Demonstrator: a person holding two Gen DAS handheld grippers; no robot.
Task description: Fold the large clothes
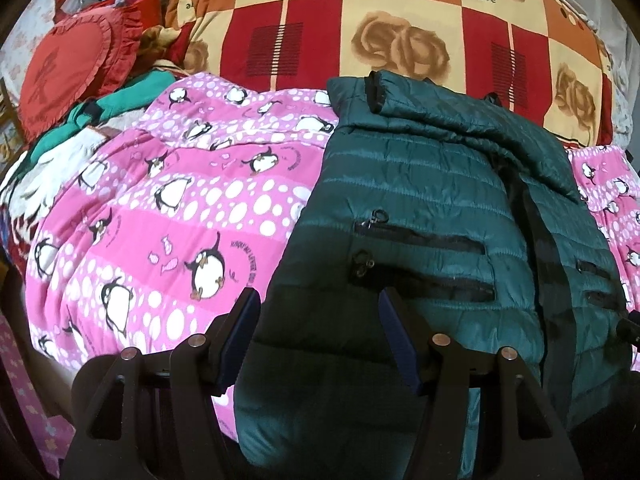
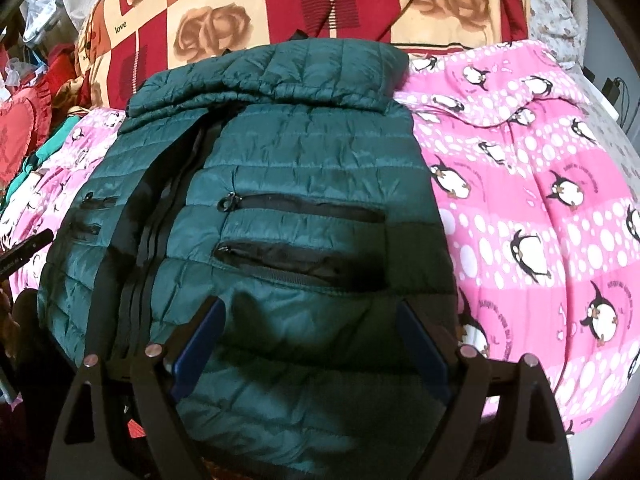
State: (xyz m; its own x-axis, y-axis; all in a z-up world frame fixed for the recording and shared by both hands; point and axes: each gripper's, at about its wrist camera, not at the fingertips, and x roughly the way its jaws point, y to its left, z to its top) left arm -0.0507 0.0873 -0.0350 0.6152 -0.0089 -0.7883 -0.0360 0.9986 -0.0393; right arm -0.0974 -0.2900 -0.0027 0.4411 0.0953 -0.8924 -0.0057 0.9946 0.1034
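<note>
So there's this dark green puffer jacket (image 2: 280,184) lying flat on a bed, spread over a pink penguin-print quilt (image 1: 168,216) with white dots all over it. The jacket is front side up, its four black zip pockets (image 2: 304,204) showing, the dark front zipper running down the middle, and one sleeve (image 1: 460,120) folded across the top near the collar. Behind it sits a big red, orange and cream checked blanket (image 1: 360,20) with rose prints and the word "love" on it. Off to the far left there's a red heart-shaped cushion (image 1: 68,68) with a frilly edge, next to some teal fabric (image 1: 120,100). Both grippers hover at the jacket's near hem, pointing down at it. The left gripper (image 1: 316,300) is over the jacket's left edge, jaws apart, nothing pinched between the blue pads. The right gripper (image 2: 310,312) is over the lower right part of the jacket, jaws spread wide, also not gripping anything.
</note>
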